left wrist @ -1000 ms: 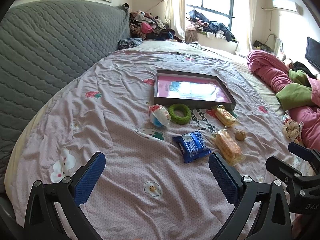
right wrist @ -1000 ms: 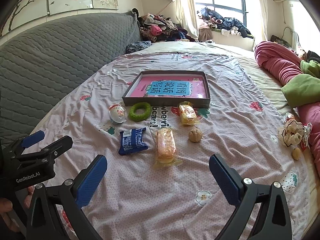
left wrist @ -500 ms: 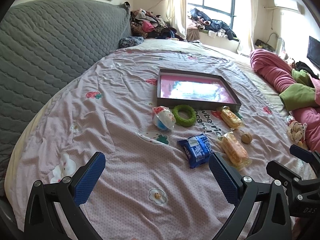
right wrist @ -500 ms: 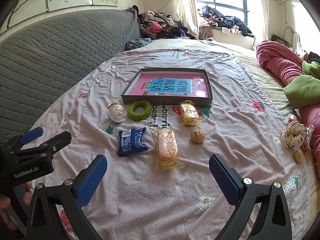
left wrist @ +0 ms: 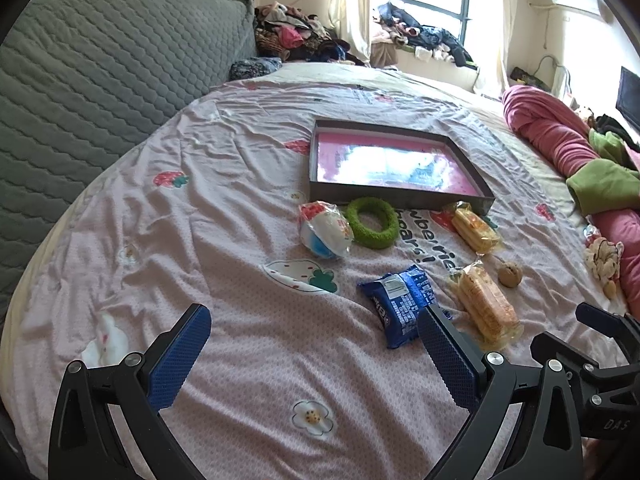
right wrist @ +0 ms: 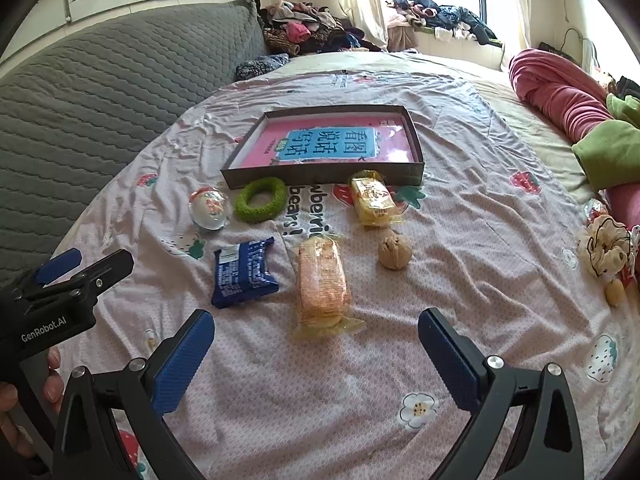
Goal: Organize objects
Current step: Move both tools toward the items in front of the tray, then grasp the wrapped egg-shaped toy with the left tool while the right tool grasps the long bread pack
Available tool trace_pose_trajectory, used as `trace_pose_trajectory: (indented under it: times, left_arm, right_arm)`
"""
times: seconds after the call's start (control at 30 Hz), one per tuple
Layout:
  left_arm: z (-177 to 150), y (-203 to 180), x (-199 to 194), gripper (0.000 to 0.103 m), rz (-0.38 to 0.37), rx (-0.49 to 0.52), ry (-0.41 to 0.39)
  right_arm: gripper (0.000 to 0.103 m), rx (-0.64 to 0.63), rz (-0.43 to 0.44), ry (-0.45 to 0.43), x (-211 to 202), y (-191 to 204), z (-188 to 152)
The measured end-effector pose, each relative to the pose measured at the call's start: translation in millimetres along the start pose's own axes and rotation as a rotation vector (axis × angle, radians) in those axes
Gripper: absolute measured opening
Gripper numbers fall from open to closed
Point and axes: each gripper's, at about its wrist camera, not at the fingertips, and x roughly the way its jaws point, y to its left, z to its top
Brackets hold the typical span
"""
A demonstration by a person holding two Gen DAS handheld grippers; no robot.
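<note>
The left gripper (left wrist: 314, 342) hangs over the pink strawberry-print bedsheet (left wrist: 224, 216) with its blue-padded jaws spread wide and nothing between them; in the right wrist view its black body at 9 o'clock bears the white lettering "GenRobot.AI", and a hand (right wrist: 16, 412) shows under it; the right gripper (right wrist: 316, 340) likewise stands wide apart and empty. From 10 o'clock across the right wrist view: a round snack in clear wrap (right wrist: 210, 209); just beside it a green ring (right wrist: 260, 199) touching the front wall of the shallow dark box (right wrist: 320, 178), whose pink floor carries a blue panel of Chinese characters, seen upside down; a blue snack packet (right wrist: 243, 271) with a white label too small to read, near centre; an orange wafer pack (right wrist: 322, 280) just beside it; a yellow wafer pack (right wrist: 373, 198) against the box's front wall; a walnut (right wrist: 394, 254) at 1 o'clock of the orange pack; a cream scrunchie (right wrist: 606, 250) at 3 o'clock. The sheet's print reads "bears!" between ring and yellow pack.
</note>
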Motion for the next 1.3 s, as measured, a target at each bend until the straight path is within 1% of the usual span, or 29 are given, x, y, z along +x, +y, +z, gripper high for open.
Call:
trace_pose_trajectory:
  times: [0.3, 0.43, 0.8, 0.97, 1.2, 1.3]
  left_arm:
    - [5.9, -12.5, 29.7, 0.103, -0.013, 0.024, 0.031]
    - [14.2, -9.8, 43.9, 0.103, 0.0, 0.012, 0.041]
    - [31.4, -6.6, 75.3, 0.103, 0.003, -0.002, 0.047]
    - [38.4, -3.5, 91.3, 0.103, -0.003, -0.001, 0.051]
    - [48.5, -0.7, 110.8, 0.103, -0.016, 0.011, 0.046]
    - [53.1, 0.5, 119.4, 0.103, -0.005, 0.015, 0.049]
  right_arm:
    - [0.103, 0.021, 0.007, 0.041, 22.8, -8.1, 5.2]
    - [0.103, 0.018, 0.003, 0.053, 31.0, -8.4, 6.0]
    - [0.103, 0.008, -0.006, 0.072, 56.9, -5.9, 11.2]
    - [0.102, 0.018, -0.01, 0.096, 71.6, -5.8, 12.3]
    - [0.093, 0.064, -0.012, 0.134, 87.2, -12.3, 13.9]
    - [0.086, 0.069, -0.017, 0.145, 92.8, -12.5, 14.1]
